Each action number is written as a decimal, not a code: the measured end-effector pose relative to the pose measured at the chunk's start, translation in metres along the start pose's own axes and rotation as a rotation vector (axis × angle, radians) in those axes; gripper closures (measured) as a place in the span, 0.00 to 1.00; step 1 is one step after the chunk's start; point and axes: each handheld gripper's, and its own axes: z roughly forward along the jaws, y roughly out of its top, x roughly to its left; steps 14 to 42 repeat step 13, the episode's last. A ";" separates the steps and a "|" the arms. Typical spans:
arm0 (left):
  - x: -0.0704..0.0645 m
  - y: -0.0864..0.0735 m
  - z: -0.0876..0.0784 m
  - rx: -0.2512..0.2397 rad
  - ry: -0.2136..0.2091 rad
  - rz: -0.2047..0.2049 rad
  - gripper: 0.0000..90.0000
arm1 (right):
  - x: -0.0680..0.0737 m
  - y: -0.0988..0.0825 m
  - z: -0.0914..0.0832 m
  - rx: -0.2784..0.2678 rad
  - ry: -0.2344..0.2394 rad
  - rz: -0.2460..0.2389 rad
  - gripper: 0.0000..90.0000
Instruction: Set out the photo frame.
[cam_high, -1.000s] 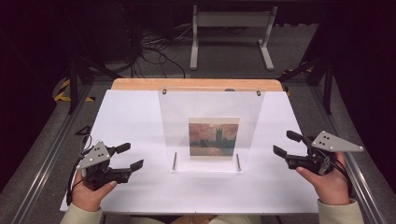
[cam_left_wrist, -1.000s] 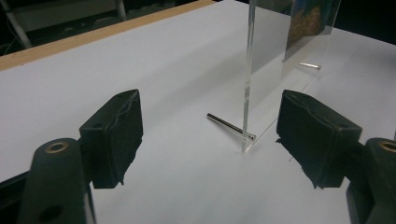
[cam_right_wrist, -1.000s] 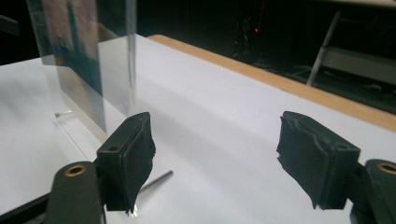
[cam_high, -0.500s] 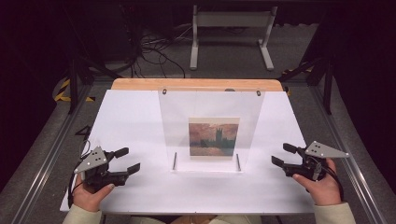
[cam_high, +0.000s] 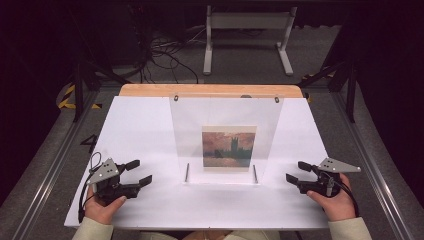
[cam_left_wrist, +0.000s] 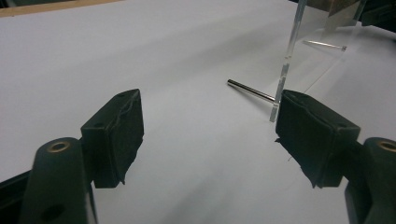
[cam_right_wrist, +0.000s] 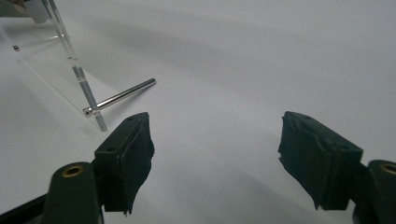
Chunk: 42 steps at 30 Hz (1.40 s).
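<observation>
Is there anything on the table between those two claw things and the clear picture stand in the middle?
Nothing visible. Bare white table lies between the left gripper, the right gripper and the clear picture stand. Both grippers are open.

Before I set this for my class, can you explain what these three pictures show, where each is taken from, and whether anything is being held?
A person holds a black two-fingered gripper in each hand: the left gripper and the right gripper. One picture looks down from above the white table. The other two come from cameras riding on each gripper, looking along its black fingers. On the table stands a clear acrylic picture frame with a reddish sunset print, propped on thin metal pins. Both grippers are open and hold nothing.
</observation>
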 end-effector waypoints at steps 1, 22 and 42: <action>0.000 0.000 0.000 0.003 0.005 -0.001 0.27 | 0.000 0.000 0.000 0.000 -0.001 0.001 0.28; 0.001 -0.001 0.001 0.010 0.032 -0.013 0.26 | 0.004 0.004 0.000 -0.014 -0.001 -0.010 0.27; 0.001 -0.001 0.001 0.010 0.032 -0.013 0.26 | 0.004 0.004 0.000 -0.014 -0.001 -0.010 0.27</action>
